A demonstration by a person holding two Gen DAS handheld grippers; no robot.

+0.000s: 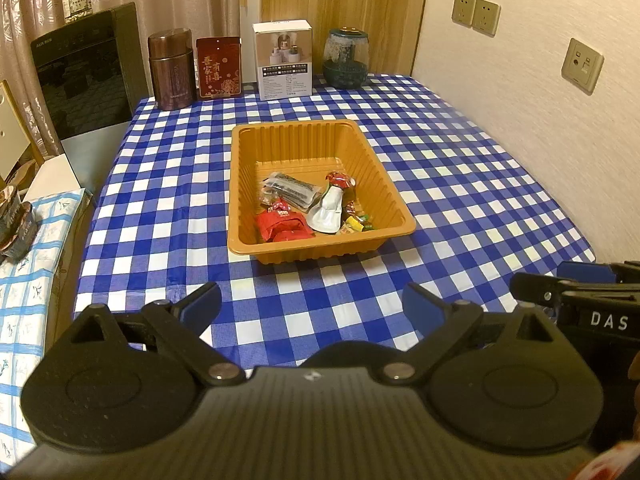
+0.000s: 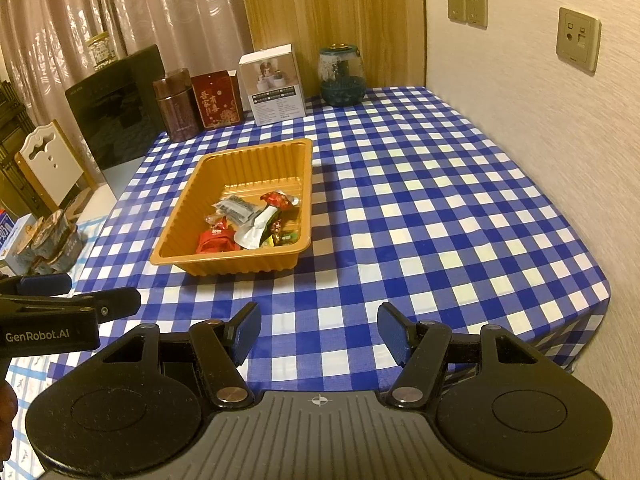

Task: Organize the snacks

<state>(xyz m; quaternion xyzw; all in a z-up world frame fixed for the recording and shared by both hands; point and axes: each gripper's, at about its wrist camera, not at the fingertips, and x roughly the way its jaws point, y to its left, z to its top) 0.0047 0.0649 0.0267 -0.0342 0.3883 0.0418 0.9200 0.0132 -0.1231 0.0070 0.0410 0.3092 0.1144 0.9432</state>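
Both grippers hung empty above the near edge of the checked tablecloth (image 2: 420, 200), the left gripper (image 1: 312, 308) and the right gripper (image 2: 318, 332) with blue-padded jaws standing apart. The ribbed orange plastic tray (image 1: 240, 184) lay straight ahead of the left one, nearer to it, long axis running away. Crinkly wrapped snacks (image 1: 308, 208) were heaped at its near end.

Bare cloth (image 2: 420, 208) beside tray (image 2: 240, 258) (right side)

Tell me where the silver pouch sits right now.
The silver pouch lies inside the orange tray, toward its near right part, between the red packet and the small candies.
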